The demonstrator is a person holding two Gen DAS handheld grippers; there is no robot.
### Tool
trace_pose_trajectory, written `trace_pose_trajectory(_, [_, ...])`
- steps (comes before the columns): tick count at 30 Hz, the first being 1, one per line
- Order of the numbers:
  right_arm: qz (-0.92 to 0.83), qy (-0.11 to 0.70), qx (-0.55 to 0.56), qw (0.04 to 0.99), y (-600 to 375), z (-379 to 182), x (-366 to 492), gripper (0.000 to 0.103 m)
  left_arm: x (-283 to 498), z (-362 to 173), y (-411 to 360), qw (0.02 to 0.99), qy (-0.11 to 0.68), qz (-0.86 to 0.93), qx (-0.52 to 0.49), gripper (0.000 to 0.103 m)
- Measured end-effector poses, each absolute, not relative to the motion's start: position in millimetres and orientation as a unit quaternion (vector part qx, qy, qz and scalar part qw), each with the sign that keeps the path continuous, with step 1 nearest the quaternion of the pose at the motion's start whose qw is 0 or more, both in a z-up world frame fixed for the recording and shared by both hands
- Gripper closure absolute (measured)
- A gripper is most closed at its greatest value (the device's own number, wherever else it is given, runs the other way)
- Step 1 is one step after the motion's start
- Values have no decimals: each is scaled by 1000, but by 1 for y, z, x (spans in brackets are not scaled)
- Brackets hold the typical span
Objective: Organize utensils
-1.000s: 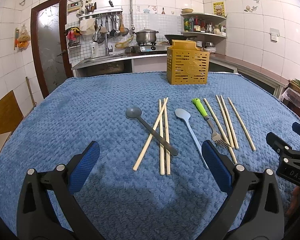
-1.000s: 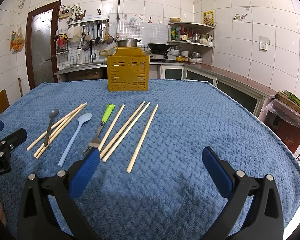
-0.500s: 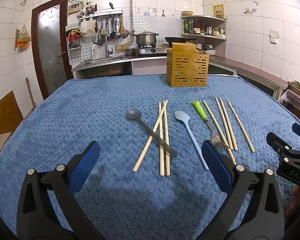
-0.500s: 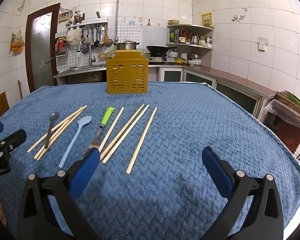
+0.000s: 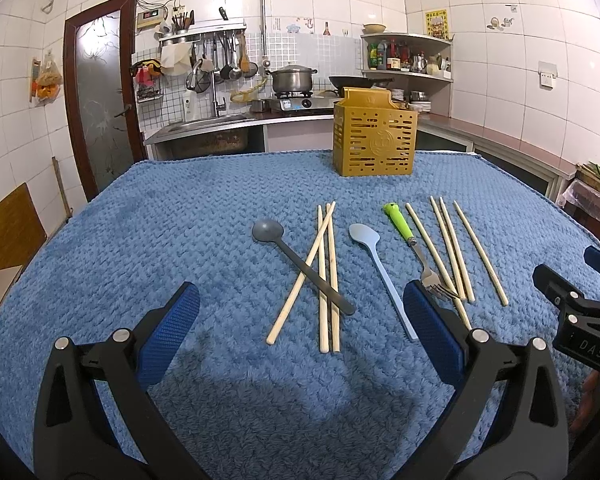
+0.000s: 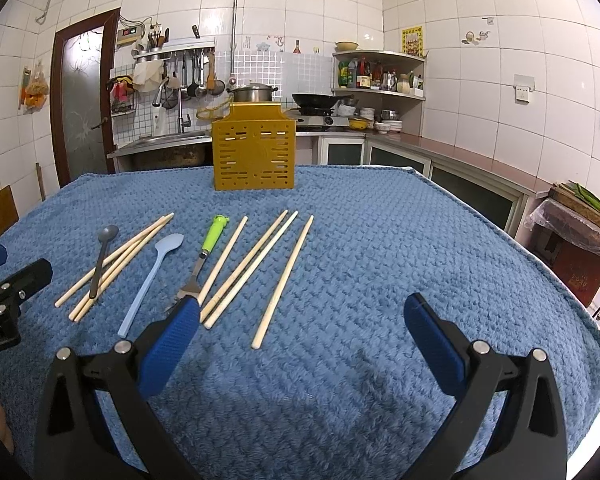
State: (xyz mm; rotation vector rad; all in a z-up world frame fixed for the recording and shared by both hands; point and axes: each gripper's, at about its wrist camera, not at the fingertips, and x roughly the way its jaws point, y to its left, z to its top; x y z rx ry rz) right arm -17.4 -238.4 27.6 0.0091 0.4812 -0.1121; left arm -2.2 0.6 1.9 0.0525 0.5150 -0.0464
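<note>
Both grippers drift a touch back from the spread; nothing is picked up yet.

The left gripper [image 5: 300, 328] and right gripper [image 6: 302, 334] hold their fingers wide apart and empty, and against half a second ago the utensils sit only slightly further ahead, so the sorting has not begun. Beyond the left fingers lie the grey spoon [image 5: 296, 262] crossing three chopsticks [image 5: 326, 276], then the pale blue spoon [image 5: 380, 268]. The green-handled fork [image 6: 204, 260] ends at the right gripper's left fingertip [image 6: 176, 332], with four more chopsticks [image 6: 284, 280] ahead between the fingers. The yellow utensil holder [image 6: 254, 152] stands well beyond on the blue-covered counter [image 6: 380, 240], apparently unfilled.
</note>
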Motion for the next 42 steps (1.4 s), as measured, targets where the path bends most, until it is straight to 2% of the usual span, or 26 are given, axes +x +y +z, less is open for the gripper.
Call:
trace_pose_trajectory(30, [-55, 242, 5, 969, -239, 29, -16, 4, 0, 2, 1, 964, 262, -24, 25, 5])
trace_pose_trajectory(36, [-44, 232, 6, 972, -241, 46, -13, 4, 15, 16, 8, 959, 282, -21, 14, 5])
trace_pose_trajectory(42, [-34, 213, -2, 977, -239, 63, 4, 3, 31, 48, 11, 968, 247, -21, 24, 5])
